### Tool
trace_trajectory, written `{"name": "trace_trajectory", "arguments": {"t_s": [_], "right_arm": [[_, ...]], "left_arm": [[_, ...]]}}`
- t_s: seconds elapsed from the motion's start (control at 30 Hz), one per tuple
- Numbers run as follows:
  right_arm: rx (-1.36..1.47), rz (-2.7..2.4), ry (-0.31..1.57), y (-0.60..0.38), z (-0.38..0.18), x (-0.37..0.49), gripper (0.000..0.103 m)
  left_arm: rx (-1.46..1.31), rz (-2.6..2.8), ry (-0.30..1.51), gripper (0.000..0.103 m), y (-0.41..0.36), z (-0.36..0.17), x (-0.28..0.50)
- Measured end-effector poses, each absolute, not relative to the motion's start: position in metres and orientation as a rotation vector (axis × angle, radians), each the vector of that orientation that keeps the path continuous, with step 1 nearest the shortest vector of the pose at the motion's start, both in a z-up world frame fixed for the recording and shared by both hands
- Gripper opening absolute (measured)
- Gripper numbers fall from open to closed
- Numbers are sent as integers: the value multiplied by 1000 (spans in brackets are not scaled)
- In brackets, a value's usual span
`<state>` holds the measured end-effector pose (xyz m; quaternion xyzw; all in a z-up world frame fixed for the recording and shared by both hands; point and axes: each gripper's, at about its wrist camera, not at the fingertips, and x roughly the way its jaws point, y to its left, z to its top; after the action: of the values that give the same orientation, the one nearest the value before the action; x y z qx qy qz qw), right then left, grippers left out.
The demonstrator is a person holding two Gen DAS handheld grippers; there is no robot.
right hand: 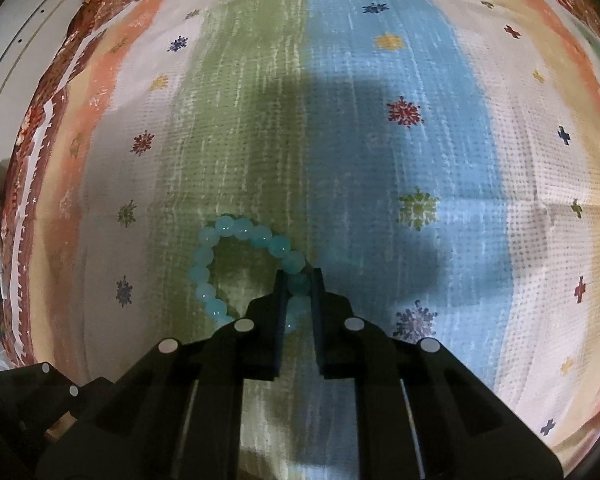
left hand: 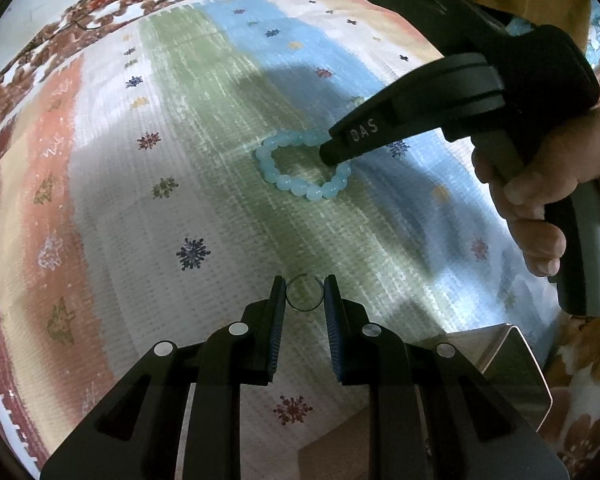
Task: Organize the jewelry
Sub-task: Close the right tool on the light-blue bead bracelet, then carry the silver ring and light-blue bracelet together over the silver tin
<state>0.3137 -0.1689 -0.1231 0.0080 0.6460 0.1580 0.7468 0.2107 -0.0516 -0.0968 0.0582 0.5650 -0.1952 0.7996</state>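
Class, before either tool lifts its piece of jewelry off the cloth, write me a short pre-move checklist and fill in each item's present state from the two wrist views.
1. Left tool grips the ring between its pads: ok.
2. Right tool closed on the bead bracelet: ok, one bead sits between its pads.
3. Bracelet free of snags: ok, the rest lies loose on the striped cloth.
4. The tools are apart from each other: ok.
5. Metal box open and ready: cannot tell, only a corner shows.

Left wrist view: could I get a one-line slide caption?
Left gripper pinches a thin ring while the right gripper closes on a pale blue bead bracelet.
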Motion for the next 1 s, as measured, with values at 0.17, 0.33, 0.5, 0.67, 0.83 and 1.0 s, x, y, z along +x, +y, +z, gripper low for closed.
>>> {"name": "trace_trajectory", "arguments": {"t_s": [0.17,0.33,0.5,0.67,0.83,1.0], "right_arm": [[9,339,1385,-184,-109,302,13],[5,340,1349,-184,-89,291,13],[-20,335,1314,-184,-73,275,13],[-51,340,1271,-182,-58,255,13],[-56,344,1243,-189,-50,234,13],[-80,338,1182,-193,-34,216,13]], "left_arm": [[115,-413,1202,19,-47,-92,207],[100,-413,1178,19,-45,-80,199],[86,-413,1153,19,-41,-69,190],[50,-413,1124,19,-34,-57,179],[43,-413,1085,19,-33,-44,168],[46,-413,1051,19,-34,-31,157]]}}
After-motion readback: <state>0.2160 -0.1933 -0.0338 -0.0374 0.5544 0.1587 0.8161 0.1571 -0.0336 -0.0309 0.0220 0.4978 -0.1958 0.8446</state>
